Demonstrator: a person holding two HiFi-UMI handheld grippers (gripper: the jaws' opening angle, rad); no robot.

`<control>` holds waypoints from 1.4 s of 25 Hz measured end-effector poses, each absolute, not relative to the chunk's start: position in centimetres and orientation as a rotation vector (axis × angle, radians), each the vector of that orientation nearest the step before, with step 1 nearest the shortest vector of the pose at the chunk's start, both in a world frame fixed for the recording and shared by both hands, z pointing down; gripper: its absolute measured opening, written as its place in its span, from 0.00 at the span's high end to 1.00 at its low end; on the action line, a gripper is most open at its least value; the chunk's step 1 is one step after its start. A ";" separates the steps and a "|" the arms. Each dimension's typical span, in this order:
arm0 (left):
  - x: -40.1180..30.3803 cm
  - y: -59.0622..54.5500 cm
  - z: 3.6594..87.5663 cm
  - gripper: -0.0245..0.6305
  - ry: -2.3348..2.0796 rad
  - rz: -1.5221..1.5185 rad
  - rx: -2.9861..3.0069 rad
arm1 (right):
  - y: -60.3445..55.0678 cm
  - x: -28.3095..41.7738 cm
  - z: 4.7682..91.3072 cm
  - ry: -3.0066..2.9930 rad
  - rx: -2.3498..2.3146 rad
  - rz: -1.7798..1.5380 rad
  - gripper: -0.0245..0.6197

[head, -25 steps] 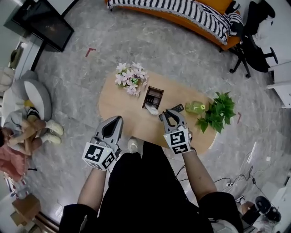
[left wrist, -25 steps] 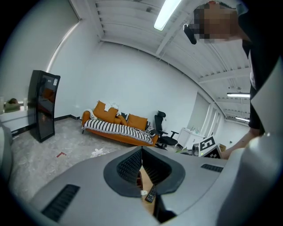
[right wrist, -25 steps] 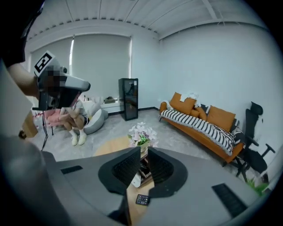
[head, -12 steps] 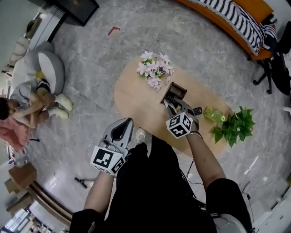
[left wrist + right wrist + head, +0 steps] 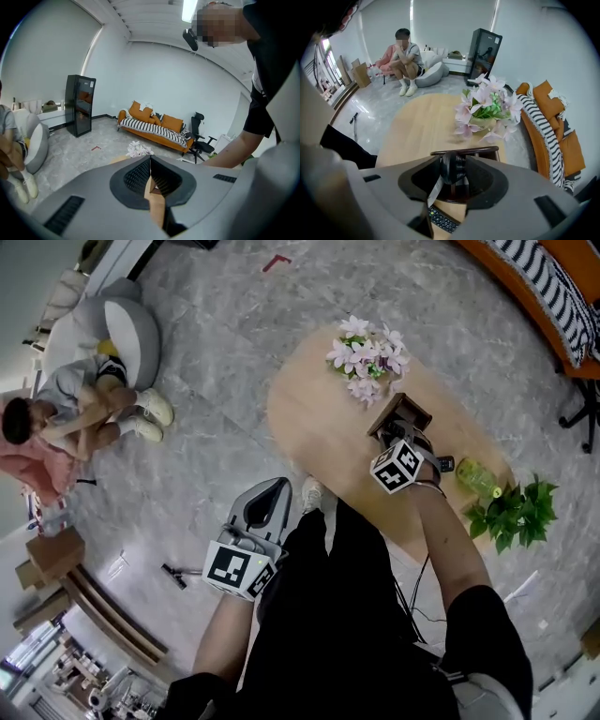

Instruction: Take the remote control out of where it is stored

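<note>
The left claw [image 5: 150, 163] hangs nearest the person, off the desk's [image 5: 309, 409] 7 o'clock edge, jaws pressed together on nothing and clear of the work. The right claw [image 5: 453, 165] points down into the wooden holder [image 5: 464, 151], jaws part-spread around the upright remote control [image 5: 451, 169], apparently not pinching yet. Flowers [image 5: 485, 105] stand beyond at 12 o'clock. A second ago it hovered closed, short of the holder; its jaws have just been opening.
</note>
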State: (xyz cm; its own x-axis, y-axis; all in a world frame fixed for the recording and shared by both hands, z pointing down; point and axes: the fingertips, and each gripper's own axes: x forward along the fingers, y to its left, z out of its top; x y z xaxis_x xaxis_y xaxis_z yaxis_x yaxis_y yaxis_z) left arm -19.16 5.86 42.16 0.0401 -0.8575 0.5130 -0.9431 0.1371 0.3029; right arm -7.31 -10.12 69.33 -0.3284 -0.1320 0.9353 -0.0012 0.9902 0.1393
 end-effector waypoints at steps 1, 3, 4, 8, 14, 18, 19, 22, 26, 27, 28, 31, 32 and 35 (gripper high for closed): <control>-19.2 5.9 42.3 0.95 -1.830 0.183 1.720 | -10.2 -7.2 70.0 -1.883 0.081 -0.142 0.73; -19.1 6.0 42.4 0.95 -1.835 0.176 1.712 | -10.5 -6.8 71.2 -1.843 0.059 -0.169 0.73; -19.1 6.1 42.4 0.95 -1.835 0.174 1.712 | -10.7 -6.7 71.6 -1.827 0.053 -0.178 0.73; -19.4 6.9 42.5 0.95 -1.838 0.184 1.706 | -10.6 -6.8 72.3 -1.793 0.037 -0.191 0.73; -19.4 7.7 42.1 0.95 -1.824 0.186 1.726 | -11.1 -6.9 70.4 -1.805 0.100 -0.277 0.80; -18.9 7.6 41.6 0.95 -1.794 0.174 1.772 | -11.0 -6.4 68.1 -1.840 0.162 -0.278 0.80; -18.7 7.5 41.4 0.95 -1.783 0.172 1.790 | -10.9 -6.2 67.3 -1.855 0.183 -0.274 0.80; -18.0 7.3 41.1 0.95 -1.745 0.175 1.845 | -10.2 -5.9 64.2 -1.913 0.242 -0.284 0.80; -17.0 6.5 40.4 0.95 -1.687 0.199 1.933 | -9.0 -4.8 60.6 -1.973 0.329 -0.299 0.80; -16.6 6.4 40.2 0.95 -1.669 0.201 1.954 | -8.8 -4.3 59.8 -1.981 0.353 -0.298 0.80; -16.1 6.3 40.1 0.95 -1.649 0.203 1.976 | -8.6 -3.8 59.1 -1.987 0.379 -0.295 0.80; -14.5 6.0 39.8 0.95 -1.578 0.231 2.048 | -7.9 -1.6 57.5 -1.990 0.474 -0.268 0.80; -14.0 6.0 39.8 0.95 -1.555 0.241 2.069 | -7.6 -0.8 57.3 -1.988 0.503 -0.255 0.80; -12.1 6.1 40.2 0.95 -1.484 0.252 2.123 | -6.4 2.2 57.2 -1.963 0.572 -0.232 0.80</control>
